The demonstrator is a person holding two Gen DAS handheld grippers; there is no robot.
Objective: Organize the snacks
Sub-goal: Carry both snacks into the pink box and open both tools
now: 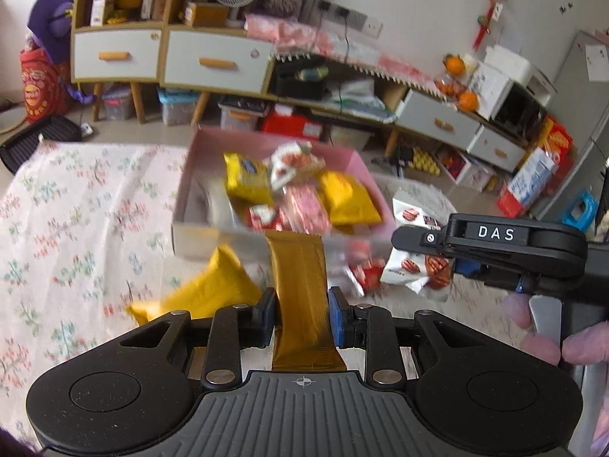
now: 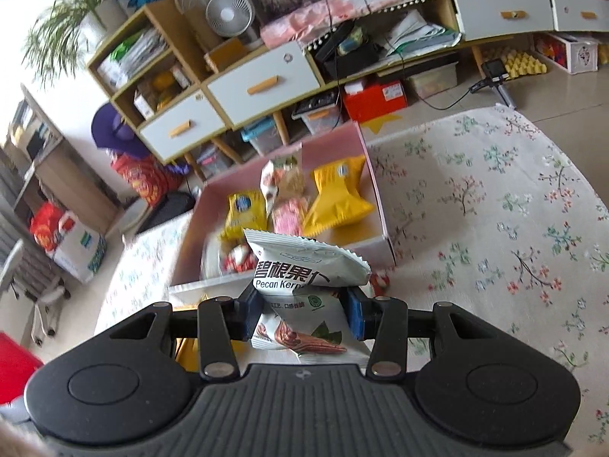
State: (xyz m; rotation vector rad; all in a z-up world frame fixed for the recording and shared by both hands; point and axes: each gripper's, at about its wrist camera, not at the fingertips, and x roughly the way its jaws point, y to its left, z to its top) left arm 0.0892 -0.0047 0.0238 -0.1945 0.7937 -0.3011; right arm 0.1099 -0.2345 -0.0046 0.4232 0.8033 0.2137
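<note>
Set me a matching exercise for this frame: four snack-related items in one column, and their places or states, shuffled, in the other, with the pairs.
Things:
1. gold-brown packet
2. pecan kernel packet
3. yellow pouch
4. pink box

Places or states:
A. stands on the floral cloth, open, with snacks inside
B. clamped in the left gripper
C. lies on the cloth in front of the box, outside it
D. clamped in the right gripper

Pairs: 1-B, 2-D, 3-C, 4-A
</note>
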